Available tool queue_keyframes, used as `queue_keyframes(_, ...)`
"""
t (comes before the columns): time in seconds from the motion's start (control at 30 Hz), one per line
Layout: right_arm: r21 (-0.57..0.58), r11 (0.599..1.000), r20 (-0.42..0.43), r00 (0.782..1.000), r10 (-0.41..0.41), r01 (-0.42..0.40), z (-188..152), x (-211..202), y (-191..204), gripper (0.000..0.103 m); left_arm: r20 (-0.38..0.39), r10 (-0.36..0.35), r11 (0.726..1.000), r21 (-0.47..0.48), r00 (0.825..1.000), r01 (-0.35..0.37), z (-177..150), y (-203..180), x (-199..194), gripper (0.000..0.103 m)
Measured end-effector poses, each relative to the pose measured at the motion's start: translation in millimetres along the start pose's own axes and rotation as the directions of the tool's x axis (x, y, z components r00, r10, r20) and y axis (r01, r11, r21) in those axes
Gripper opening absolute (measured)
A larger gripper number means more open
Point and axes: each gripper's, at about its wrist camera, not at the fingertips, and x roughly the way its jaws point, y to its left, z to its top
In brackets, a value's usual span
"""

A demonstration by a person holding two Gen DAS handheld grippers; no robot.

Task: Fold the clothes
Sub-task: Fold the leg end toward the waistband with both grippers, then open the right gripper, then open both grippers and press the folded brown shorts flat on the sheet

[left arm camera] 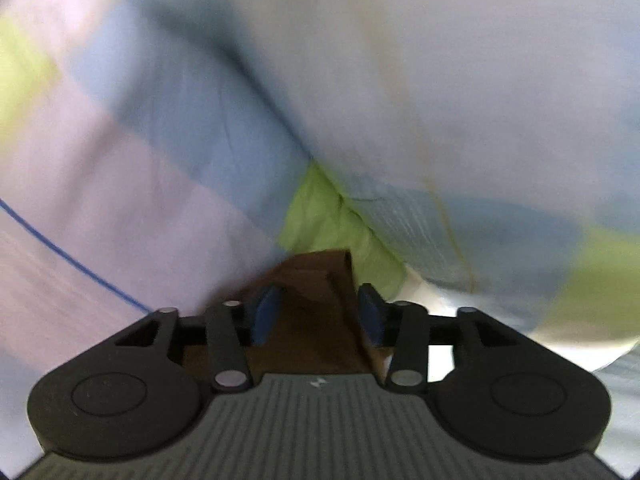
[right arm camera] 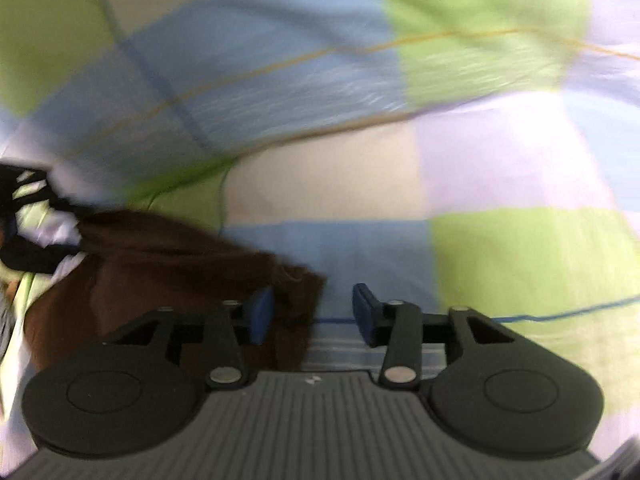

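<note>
One brown garment [right arm camera: 160,264] on checked bedding [right arm camera: 500,168]; left gripper [left arm camera: 318,312] and right gripper [right arm camera: 314,308] both released, jaws apart.

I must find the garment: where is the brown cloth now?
In both wrist views the brown cloth lies on the checked bedcover, between the open left gripper fingers.

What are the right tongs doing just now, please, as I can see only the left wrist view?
Observer: The right tongs stand open, gripping nothing.
Operator: Is the garment anywhere near them?
Observer: Yes. The brown garment ends partway into their gap, beside the blue pad on the picture's left and short of the other pad.
Operator: Which way does it run from there?
Observer: It stretches off to the picture's left over the checked cover, towards a black shape too blurred to name.
</note>
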Motion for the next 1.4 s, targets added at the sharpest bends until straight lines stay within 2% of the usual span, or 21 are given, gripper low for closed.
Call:
queue_keyframes(0.07,-0.021,0.999,0.038,0.999,0.031,-0.030,-1.5,-13.6,9.0,0.042,0.039,0.022,0.990,0.136,0.999,-0.027,-21.2,-10.4,-17.2,0.057)
queue_keyframes(0.13,-0.062,0.992,0.041,0.993,0.109,-0.106,-5.6,-21.9,23.2,0.042,0.012,0.036,0.986,0.163,0.999,-0.037,-25.5,-13.2,-6.3,0.059)
queue_keyframes(0.2,-0.140,0.961,-0.028,0.971,0.238,-0.240,-12.7,-15.8,50.9,0.041,-0.032,0.055,0.981,0.186,0.998,-0.048,-28.2,-16.5,13.9,0.059)
queue_keyframes(0.23,-0.163,0.950,-0.050,0.964,0.263,-0.268,-14.5,-11.4,58.6,0.040,-0.066,0.037,0.980,0.195,0.997,-0.023,-23.5,-20.8,33.8,0.059)
queue_keyframes(0.3,-0.227,0.914,-0.117,0.941,0.317,-0.336,-15.9,12.4,83.9,0.038,-0.054,0.043,0.976,0.216,0.998,-0.031,-13.9,-30.9,53.8,0.059)
queue_keyframes(0.37,-0.260,0.916,-0.088,0.952,0.292,-0.305,-8.4,29.2,93.1,0.037,0.003,0.038,0.973,0.228,0.999,-0.038,-4.1,-40.2,55.2,0.059)
queue_keyframes(0.43,-0.212,0.960,0.025,0.981,0.194,-0.185,9.6,37.0,86.6,0.037,0.045,0.016,0.972,0.234,0.999,-0.026,-6.5,-43.5,43.3,0.059)
queue_keyframes(0.5,-0.137,0.985,0.103,0.987,0.123,-0.109,22.7,31.1,74.7,0.039,0.086,-0.005,0.970,0.242,0.996,-0.016,-9.0,-46.7,31.5,0.059)
queue_keyframes(0.57,-0.089,0.990,0.127,0.985,0.116,-0.105,27.5,19.2,65.8,0.039,0.075,0.020,0.962,0.269,0.997,-0.039,-18.6,-45.6,28.8,0.059)
queue_keyframes(0.67,-0.119,0.981,0.078,0.984,0.161,-0.151,15.4,3.2,68.1,0.039,0.024,0.053,0.937,0.344,0.998,-0.058,-34.9,-42.1,37.7,0.059)
queue_keyframes(0.77,-0.174,0.965,0.005,0.980,0.199,-0.195,-2.4,8.6,80.4,0.039,0.070,0.045,0.933,0.354,0.997,-0.067,-26.7,-43.6,44.4,0.059)
queue_keyframes(0.83,-0.153,0.977,-0.022,0.989,0.149,-0.151,-6.3,22.3,76.4,0.040,0.100,0.039,0.930,0.361,0.994,-0.072,-21.3,-44.6,48.8,0.059)
queue_keyframes(0.9,-0.047,0.999,0.012,1.000,0.018,-0.017,-4.6,34.7,54.0,0.040,0.130,0.032,0.927,0.367,0.991,-0.078,-15.9,-45.5,53.2,0.059)
queue_keyframes(0.97,0.034,0.999,0.049,0.998,-0.035,0.033,-1.9,23.5,39.1,0.041,0.147,0.014,0.919,0.387,0.989,-0.070,-18.1,-45.1,43.9,0.059)
queue_keyframes(1.03,0.067,0.998,0.088,0.996,-0.022,0.017,-2.8,4.4,33.2,0.041,0.154,0.072,0.879,0.456,0.985,-0.135,-40.4,-37.1,6.0,0.059)
queue_keyframes(1.13,-0.001,0.998,0.079,0.995,0.065,-0.066,-20.4,-35.2,48.2,0.040,0.156,0.123,0.803,0.565,0.980,-0.191,-82.8,-28.8,-20.0,0.059)
queue_keyframes(1.17,-0.024,0.995,0.076,0.992,0.096,-0.094,-28.3,-44.5,55.2,0.039,0.157,0.126,0.789,0.583,0.980,-0.195,-90.3,-27.3,-22.9,0.059)
queue_keyframes(1.23,-0.062,0.989,0.073,0.987,0.141,-0.136,-40.5,-58.8,69.1,0.034,0.179,0.142,0.717,0.660,0.974,-0.225,-119.9,-19.8,-23.8,0.059)
queue_keyframes(1.3,-0.121,0.982,0.058,0.987,0.150,-0.142,-65.1,-63.0,86.5,0.033,0.212,0.183,0.624,0.729,0.960,-0.281,-142.7,-6.0,-8.3,0.059)
queue_keyframes(1.37,-0.181,0.972,0.041,0.987,0.157,-0.148,-90.9,-66.8,104.0,0.031,0.234,0.254,0.588,0.733,0.939,-0.342,-142.2,10.2,11.5,0.063)
queue_keyframes(1.4,-0.203,0.973,0.024,0.993,0.115,-0.108,-99.5,-60.2,104.1,0.029,0.216,0.255,0.626,0.706,0.943,-0.331,-135.7,21.9,16.2,0.065)
